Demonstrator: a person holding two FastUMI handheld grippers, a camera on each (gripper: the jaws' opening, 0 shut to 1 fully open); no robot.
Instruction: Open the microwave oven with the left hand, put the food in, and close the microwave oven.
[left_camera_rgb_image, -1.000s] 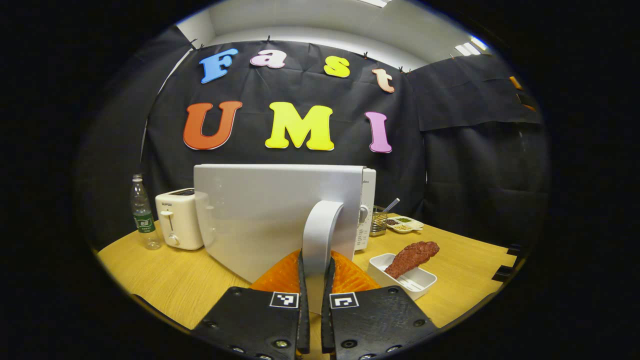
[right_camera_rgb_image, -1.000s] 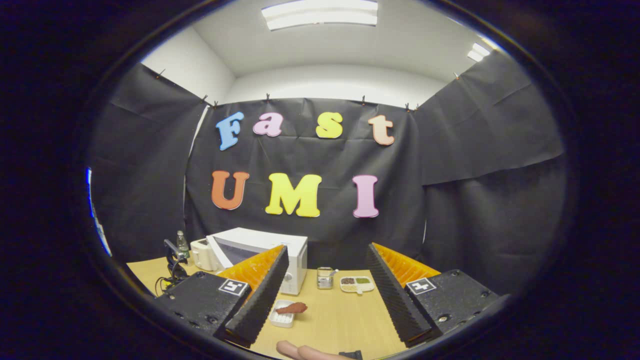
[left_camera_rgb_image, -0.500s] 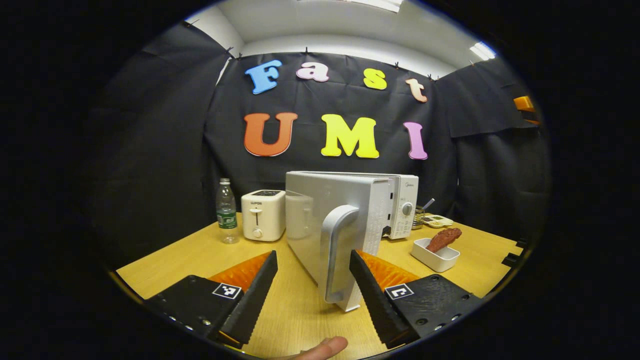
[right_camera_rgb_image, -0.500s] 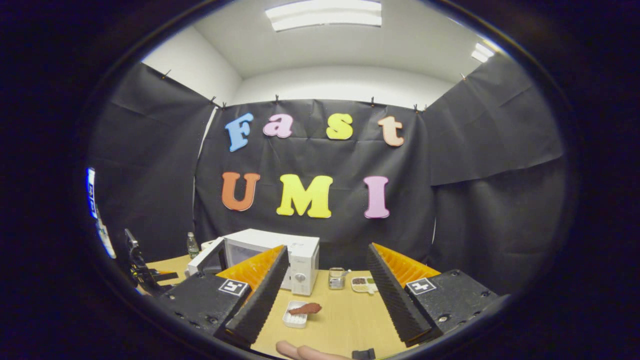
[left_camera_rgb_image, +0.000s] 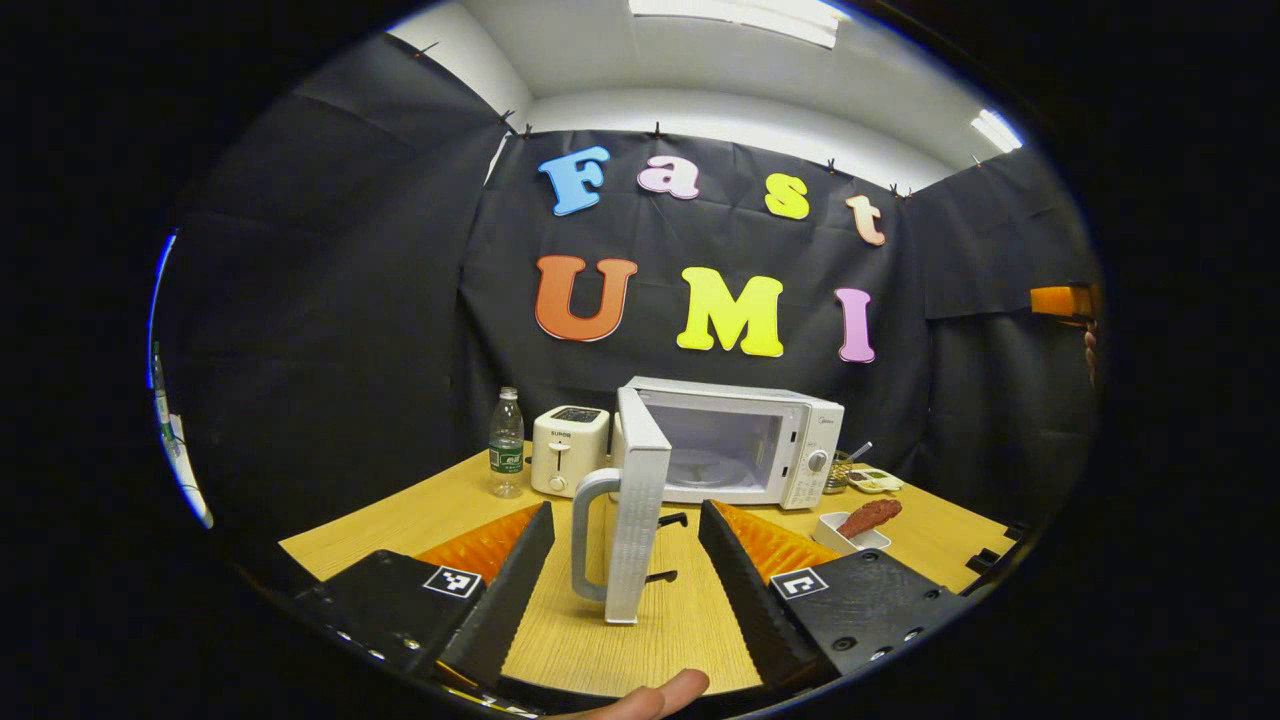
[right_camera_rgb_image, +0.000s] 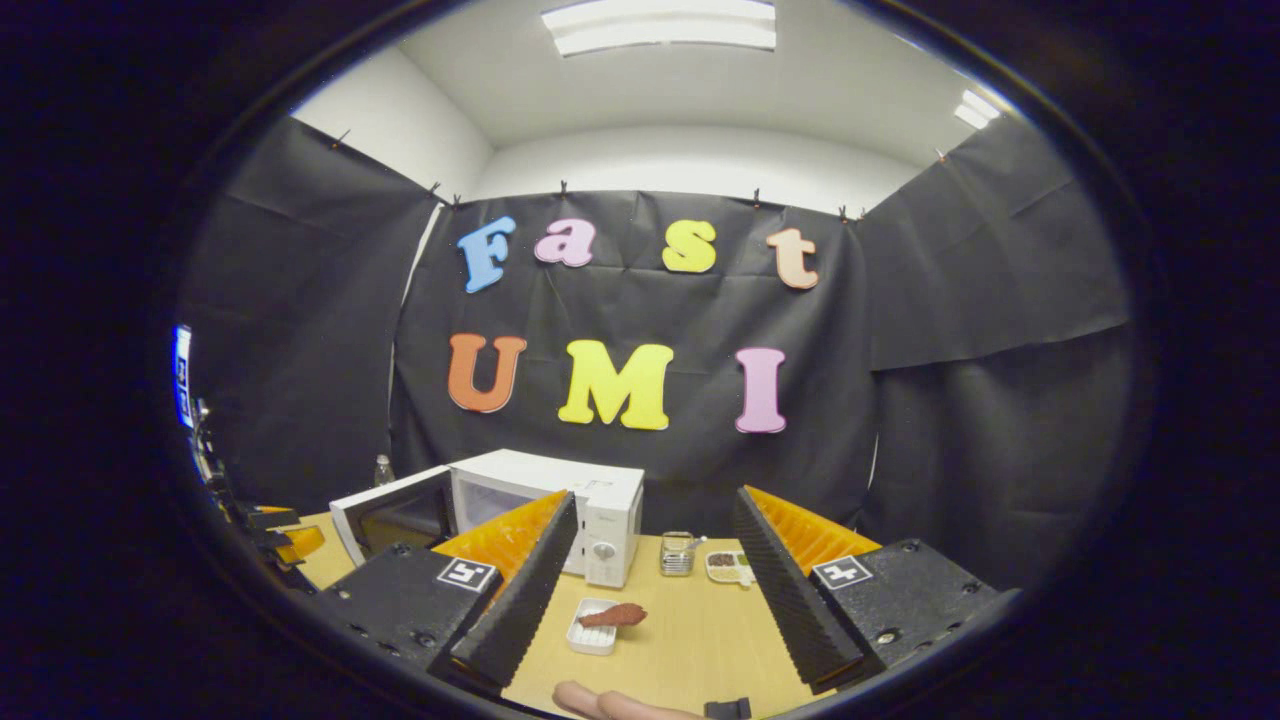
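I hold both fingers wide and empty: door (left_camera_rgb_image: 637, 500) swung open, food (right_camera_rgb_image: 611, 616) at 12 o'clock awaiting my right gripper (right_camera_rgb_image: 645, 580).

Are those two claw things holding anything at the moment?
No. The left gripper is open, clear of the microwave door; the right gripper is open and empty.

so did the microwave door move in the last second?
Yes. The microwave door has swung further open, away from the microwave body, leaving the cavity exposed.
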